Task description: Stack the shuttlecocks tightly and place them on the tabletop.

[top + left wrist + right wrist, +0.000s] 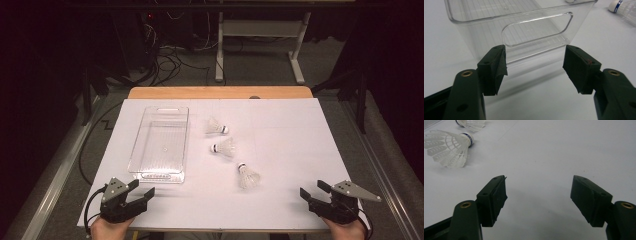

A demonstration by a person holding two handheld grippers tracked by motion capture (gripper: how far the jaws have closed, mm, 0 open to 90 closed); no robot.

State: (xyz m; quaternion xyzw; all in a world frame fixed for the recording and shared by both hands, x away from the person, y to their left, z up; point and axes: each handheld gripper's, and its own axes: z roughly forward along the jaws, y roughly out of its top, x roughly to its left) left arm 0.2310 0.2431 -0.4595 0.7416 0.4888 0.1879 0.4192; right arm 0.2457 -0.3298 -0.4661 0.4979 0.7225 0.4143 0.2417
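Note:
Three white shuttlecocks lie on the white table: one farthest back (216, 127), one in the middle (223, 147), one nearest (247, 176). A clear plastic bin (161, 142) stands empty to their left. My left gripper (141, 190) rests open at the front left corner, just short of the bin's handle end (536, 30). My right gripper (314, 189) is open at the front right, with nothing between its jaws. In the right gripper view the nearest shuttlecock (449, 148) lies ahead to the left, with another shuttlecock (471, 123) beyond it.
The white sheet (280, 150) covers a wooden table whose far edge (220, 92) shows. Bare sheet stretches right of the shuttlecocks. Beyond the table are cables on the floor (170, 60) and a white desk frame (260, 40).

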